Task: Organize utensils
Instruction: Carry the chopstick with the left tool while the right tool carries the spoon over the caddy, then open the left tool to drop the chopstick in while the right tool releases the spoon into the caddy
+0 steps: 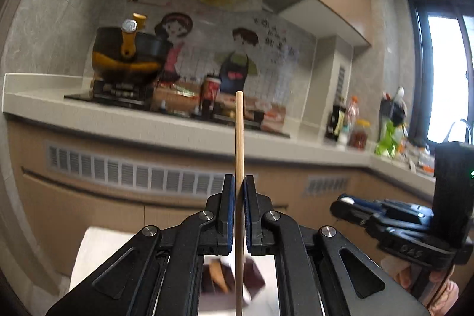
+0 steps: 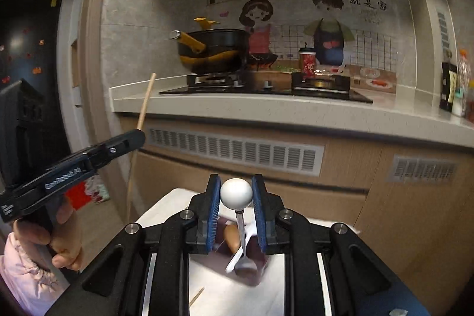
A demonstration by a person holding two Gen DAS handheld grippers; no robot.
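left tool [image 1: 240, 191] pinches upright chopstick [image 1: 239, 138] | right tool [image 2: 236, 193] grips spoon [image 2: 241, 227] (by its ball end)

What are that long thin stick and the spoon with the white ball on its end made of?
The stick, clamped in the left gripper, looks like bare wood or bamboo: pale tan, matte, no shine. The spoon, held by the right gripper, seems polished metal, since its thin stem and bowl glint silvery. Its white ball looks smooth and slightly glossy, perhaps plastic or ceramic; the pictures can't settle which.
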